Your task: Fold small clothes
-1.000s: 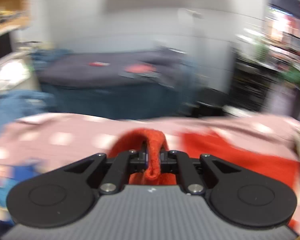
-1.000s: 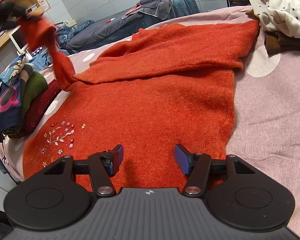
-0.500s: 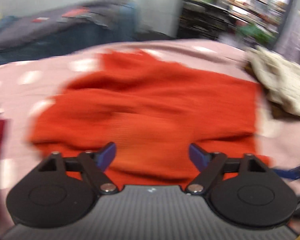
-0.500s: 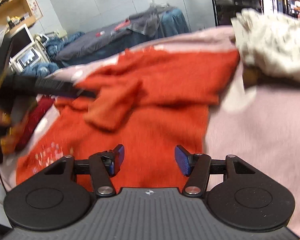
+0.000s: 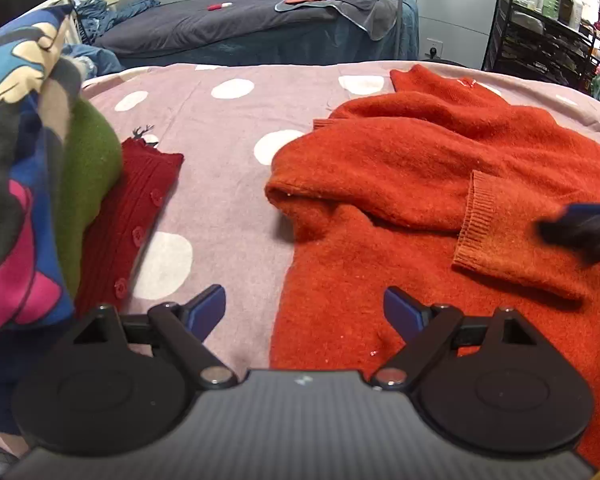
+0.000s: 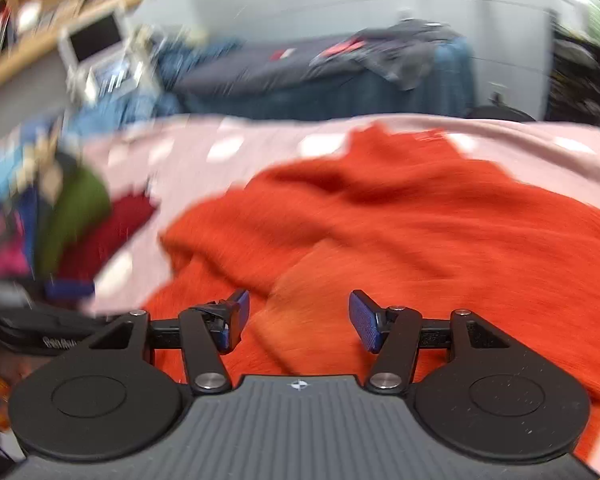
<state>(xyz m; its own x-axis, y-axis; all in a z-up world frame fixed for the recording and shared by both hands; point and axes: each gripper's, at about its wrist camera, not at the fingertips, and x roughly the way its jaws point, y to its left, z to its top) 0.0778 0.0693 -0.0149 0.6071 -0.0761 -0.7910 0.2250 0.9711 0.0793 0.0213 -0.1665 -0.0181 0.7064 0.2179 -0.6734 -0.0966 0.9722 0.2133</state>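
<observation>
An orange sweater (image 5: pixel 420 184) lies on the pink dotted bedspread (image 5: pixel 220 148), both sleeves folded in across its body; one ribbed cuff (image 5: pixel 476 216) lies on top. My left gripper (image 5: pixel 304 312) is open and empty, low over the sweater's left edge. My right gripper (image 6: pixel 298 320) is open and empty over the sweater (image 6: pixel 400 240); that view is blurred by motion. The right gripper also shows as a dark blur at the right edge of the left wrist view (image 5: pixel 580 228).
A stack of folded clothes stands at the left: a patterned blue piece (image 5: pixel 16 160), a green one (image 5: pixel 88 184) and a dark red cardigan (image 5: pixel 128 220). A second bed with grey covers (image 5: pixel 240 24) lies beyond. A black shelf rack (image 5: pixel 540 48) stands at the far right.
My left gripper let go of the orange sleeve, opened, and drew back to the sweater's left edge. The sleeve now lies across the body. My right gripper swung left, still open.
</observation>
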